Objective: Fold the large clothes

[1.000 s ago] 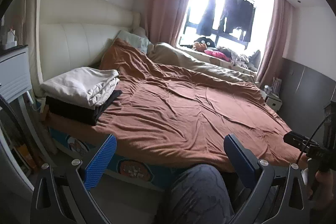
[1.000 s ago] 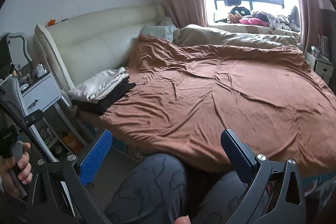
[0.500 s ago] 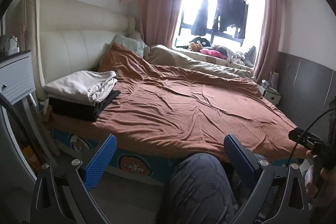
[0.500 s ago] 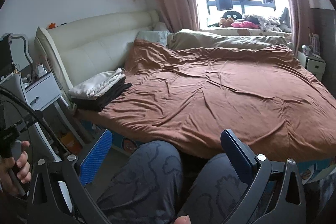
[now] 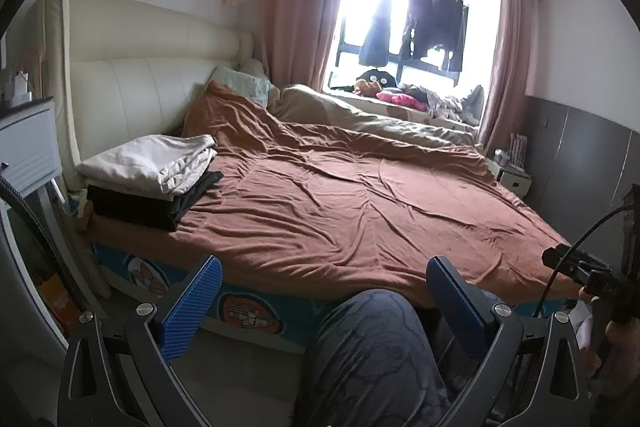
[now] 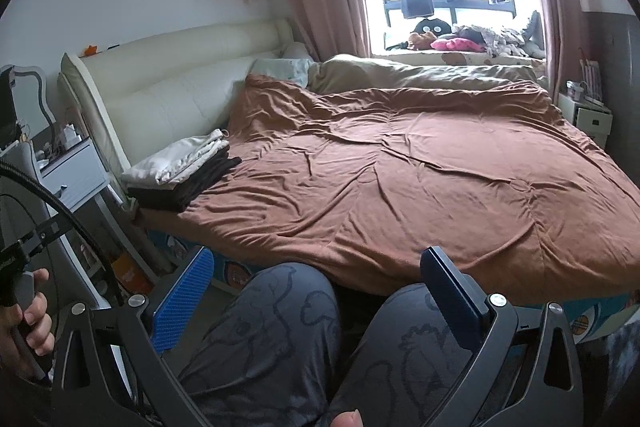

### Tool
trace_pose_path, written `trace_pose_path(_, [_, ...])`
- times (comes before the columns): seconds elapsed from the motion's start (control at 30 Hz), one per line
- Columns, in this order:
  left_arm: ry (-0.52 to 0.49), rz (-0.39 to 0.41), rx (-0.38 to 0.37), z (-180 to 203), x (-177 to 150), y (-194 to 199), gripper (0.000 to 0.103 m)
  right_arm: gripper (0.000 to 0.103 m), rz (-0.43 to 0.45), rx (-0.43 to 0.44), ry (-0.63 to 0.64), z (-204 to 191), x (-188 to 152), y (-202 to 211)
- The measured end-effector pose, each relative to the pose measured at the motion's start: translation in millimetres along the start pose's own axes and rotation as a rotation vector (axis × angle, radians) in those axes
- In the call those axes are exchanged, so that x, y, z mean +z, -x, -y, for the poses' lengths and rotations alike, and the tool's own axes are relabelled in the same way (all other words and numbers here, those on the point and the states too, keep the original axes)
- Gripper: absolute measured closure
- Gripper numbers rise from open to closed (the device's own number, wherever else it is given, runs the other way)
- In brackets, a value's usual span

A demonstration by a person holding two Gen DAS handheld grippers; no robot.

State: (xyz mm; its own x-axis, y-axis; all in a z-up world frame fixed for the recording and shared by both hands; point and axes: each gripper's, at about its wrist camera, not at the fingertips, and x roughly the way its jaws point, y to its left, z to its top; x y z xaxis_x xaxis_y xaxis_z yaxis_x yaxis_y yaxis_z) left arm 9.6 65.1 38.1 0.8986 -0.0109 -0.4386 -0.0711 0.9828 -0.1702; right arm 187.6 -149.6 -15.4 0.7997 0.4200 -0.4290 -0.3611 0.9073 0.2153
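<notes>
Left wrist view cuts off the bed's near edge behind the person's grey patterned trouser leg, and the right gripper shows only as a dark handle with a cable at the right border, its fingers out of sight there. Glare from the window washes out the dark garments hanging in it, and the heap on the sill is too small to sort. The left gripper hangs before the bed's near edge with its blue-padded fingers spread wide and nothing between them. In the right wrist view the right gripper is likewise spread and empty above both knees; a hand at the left border grips the other tool's handle. The folded clothes sit stacked at the bed's near left corner, by the cream headboard: a pale cream piece, neatly layered, on top of a black one. A rumpled brown cover spreads over the rest of the bed, with no garment lying open on it.
</notes>
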Motion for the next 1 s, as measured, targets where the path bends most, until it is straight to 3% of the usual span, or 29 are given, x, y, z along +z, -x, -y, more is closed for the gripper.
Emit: trace_pose_path(1.0, [-0.016, 0.006, 0.007, 8, 9, -11, 0.001, 0.0, 0.017, 0.018, -0.032, 16, 0, -10])
